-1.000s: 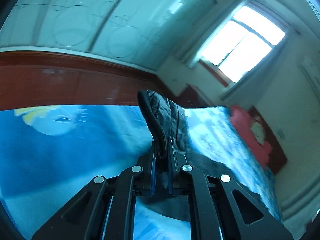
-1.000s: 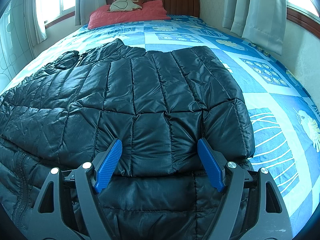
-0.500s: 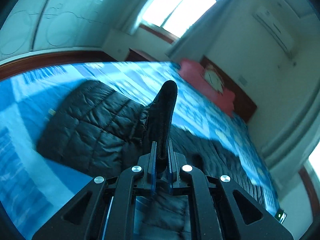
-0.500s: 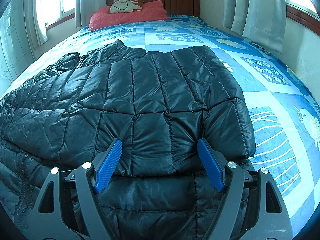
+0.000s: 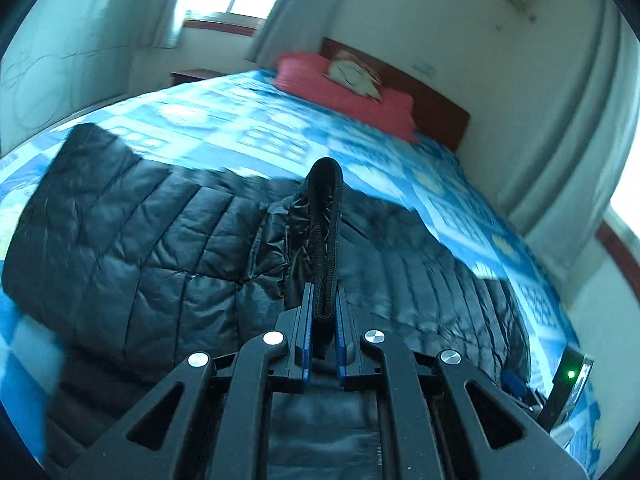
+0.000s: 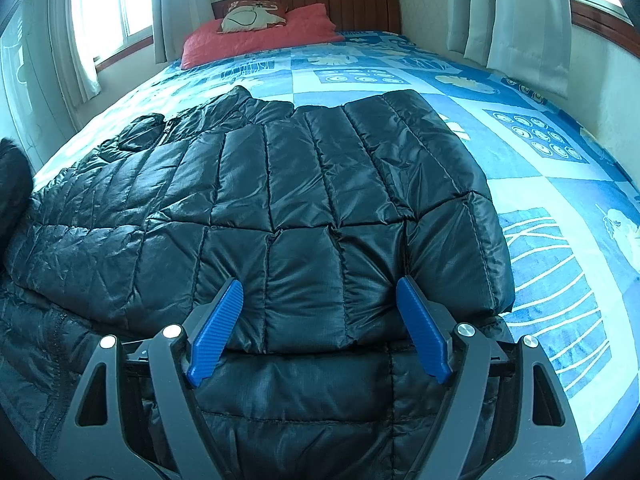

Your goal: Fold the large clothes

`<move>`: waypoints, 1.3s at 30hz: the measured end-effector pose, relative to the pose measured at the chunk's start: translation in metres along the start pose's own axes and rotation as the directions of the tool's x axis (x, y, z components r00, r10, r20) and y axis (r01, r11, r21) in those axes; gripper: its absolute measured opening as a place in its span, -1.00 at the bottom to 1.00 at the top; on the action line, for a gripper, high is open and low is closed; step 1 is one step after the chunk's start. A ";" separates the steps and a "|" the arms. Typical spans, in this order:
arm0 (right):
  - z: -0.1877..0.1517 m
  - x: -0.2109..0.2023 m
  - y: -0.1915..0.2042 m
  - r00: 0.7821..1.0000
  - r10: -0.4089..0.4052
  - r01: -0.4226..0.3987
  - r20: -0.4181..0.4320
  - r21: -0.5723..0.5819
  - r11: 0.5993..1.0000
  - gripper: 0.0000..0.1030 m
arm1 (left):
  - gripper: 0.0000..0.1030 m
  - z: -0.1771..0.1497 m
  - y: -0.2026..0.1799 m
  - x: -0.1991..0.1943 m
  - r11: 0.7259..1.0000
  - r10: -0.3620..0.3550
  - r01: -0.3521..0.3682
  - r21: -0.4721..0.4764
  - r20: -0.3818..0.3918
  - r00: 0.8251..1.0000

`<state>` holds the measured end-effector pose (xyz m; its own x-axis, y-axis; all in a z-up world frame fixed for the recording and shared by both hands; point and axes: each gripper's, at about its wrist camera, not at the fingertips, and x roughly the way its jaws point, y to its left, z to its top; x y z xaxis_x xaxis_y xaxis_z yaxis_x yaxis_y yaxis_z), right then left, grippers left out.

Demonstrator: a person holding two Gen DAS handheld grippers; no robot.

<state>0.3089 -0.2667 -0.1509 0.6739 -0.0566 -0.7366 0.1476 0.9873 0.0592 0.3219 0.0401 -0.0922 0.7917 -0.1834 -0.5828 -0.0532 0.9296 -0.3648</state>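
A black quilted puffer jacket [image 6: 304, 208] lies spread on the bed, its right side folded inward over the body. In the left wrist view the same jacket [image 5: 132, 248] stretches below and ahead. My left gripper [image 5: 323, 304] is shut on the elastic cuff [image 5: 326, 216] of a sleeve, which stands up between the blue pads above the jacket. My right gripper [image 6: 318, 320] hovers open just over the folded near edge of the jacket, its blue pads [image 6: 218, 330] spread wide with nothing pinched. A dark sleeve end [image 6: 12, 184] shows at the left edge of the right wrist view.
The bed has a blue patterned sheet [image 6: 560, 240]. A red pillow [image 6: 260, 36] and wooden headboard [image 6: 352, 4] lie at the far end. Curtained windows [image 6: 524, 20] flank both sides. A dark device with a green light [image 5: 570, 376] sits at the bed's right edge.
My left gripper has swung across the bed with the cuff in it, its view turning from the wall and wardrobe toward the headboard. The right gripper has stayed put and open.
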 end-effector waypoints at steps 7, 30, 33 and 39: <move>-0.001 -0.001 -0.001 1.000 0.014 -0.014 0.004 0.009 1.000 0.56 | -0.83 -0.017 -0.069 0.029 0.994 -0.046 0.052 0.100 -0.062 0.997; -0.001 0.000 0.005 1.000 -0.010 0.010 -0.011 -0.020 1.000 0.62 | 0.18 -0.056 -0.083 0.023 0.981 -0.097 0.124 0.149 -0.177 0.979; 0.002 -0.002 0.007 1.000 -0.019 0.018 -0.023 -0.025 1.000 0.61 | 0.19 -0.052 -0.070 0.002 0.978 -0.060 0.087 0.191 -0.141 0.988; 0.016 -0.039 0.017 0.994 0.100 -0.104 0.045 0.093 0.990 0.61 | 0.19 -0.051 -0.015 -0.031 0.965 0.085 -0.068 0.253 -0.054 0.995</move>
<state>0.2966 -0.2503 -0.1109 0.7175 0.0358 -0.6957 0.1436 0.9696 0.1980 0.2667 0.0159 -0.1056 0.7505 -0.1209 -0.6497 0.0485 0.9905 -0.1284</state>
